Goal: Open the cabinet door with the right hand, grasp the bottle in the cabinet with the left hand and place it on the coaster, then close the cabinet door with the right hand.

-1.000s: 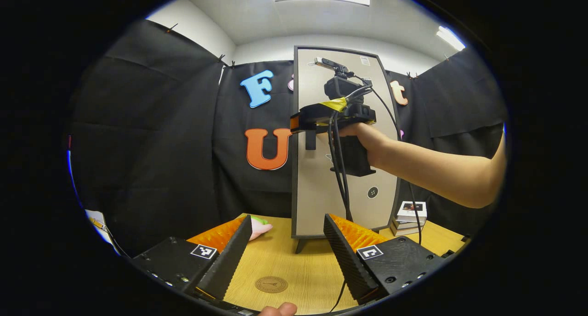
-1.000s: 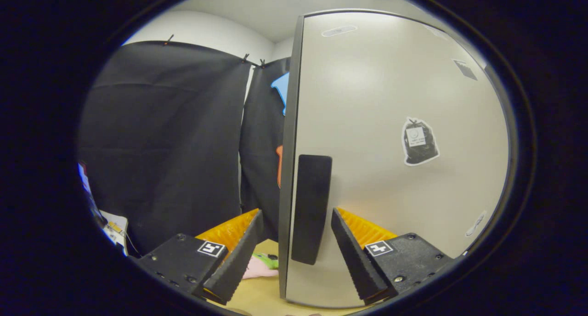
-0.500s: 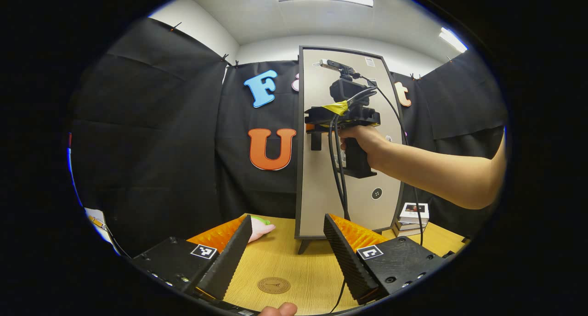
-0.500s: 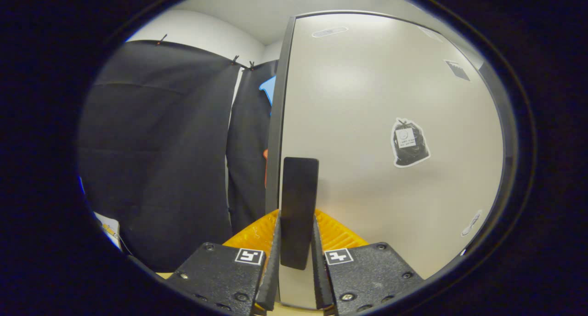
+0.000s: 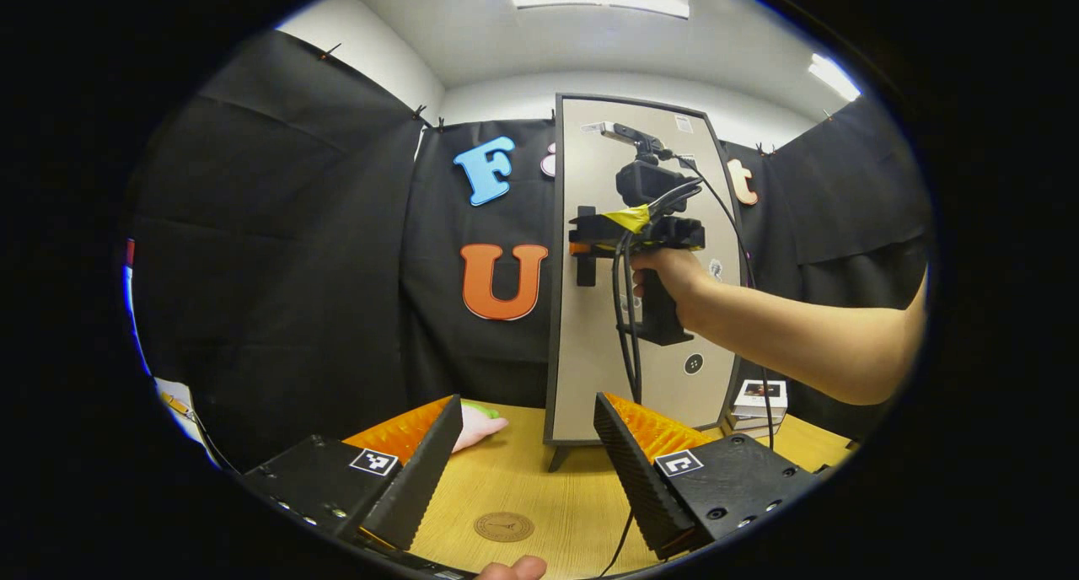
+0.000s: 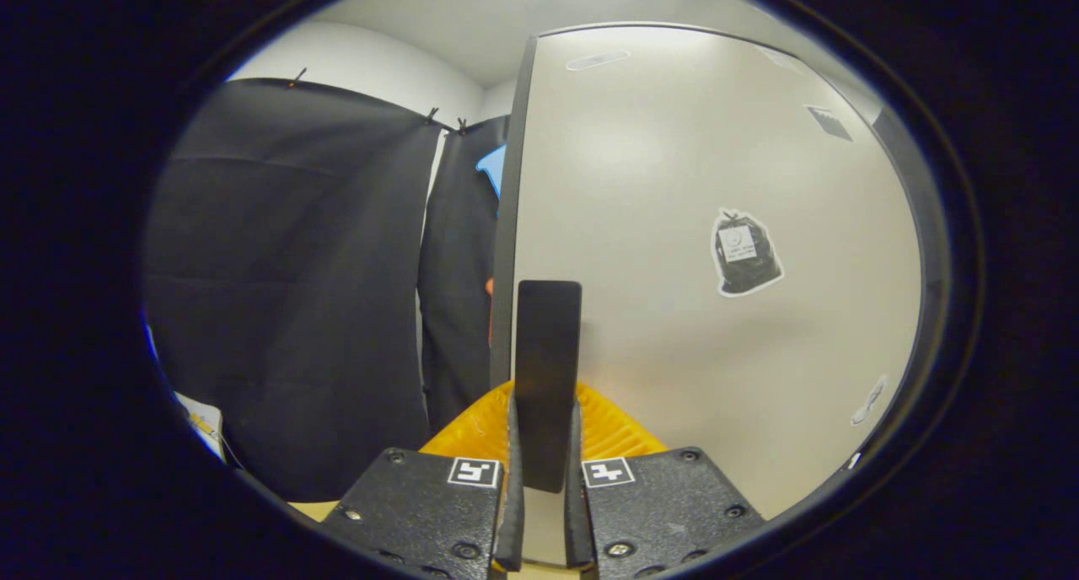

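A tall beige cabinet (image 5: 590,352) with a dark frame stands on the wooden table (image 5: 548,487); its door (image 6: 674,310) is closed. The door's black handle (image 6: 546,369) sits between the fingers of my right gripper (image 6: 539,445), which is shut on it. In the left gripper view a hand holds that right gripper (image 5: 583,244) at the handle (image 5: 584,272). My left gripper (image 5: 527,445) hovers open over the table, nothing between its fingers. A round brown coaster (image 5: 503,527) lies on the table below it. The bottle is hidden behind the door.
A pink and green toy (image 5: 476,424) lies on the table left of the cabinet. A small stack of boxes (image 5: 754,399) sits to the cabinet's right. Black cloth walls close in behind and on both sides. A cable (image 5: 628,327) hangs from the right gripper.
My right gripper went from open around the handle to shut on it. The door stays closed. My left gripper has drifted slightly, still open.
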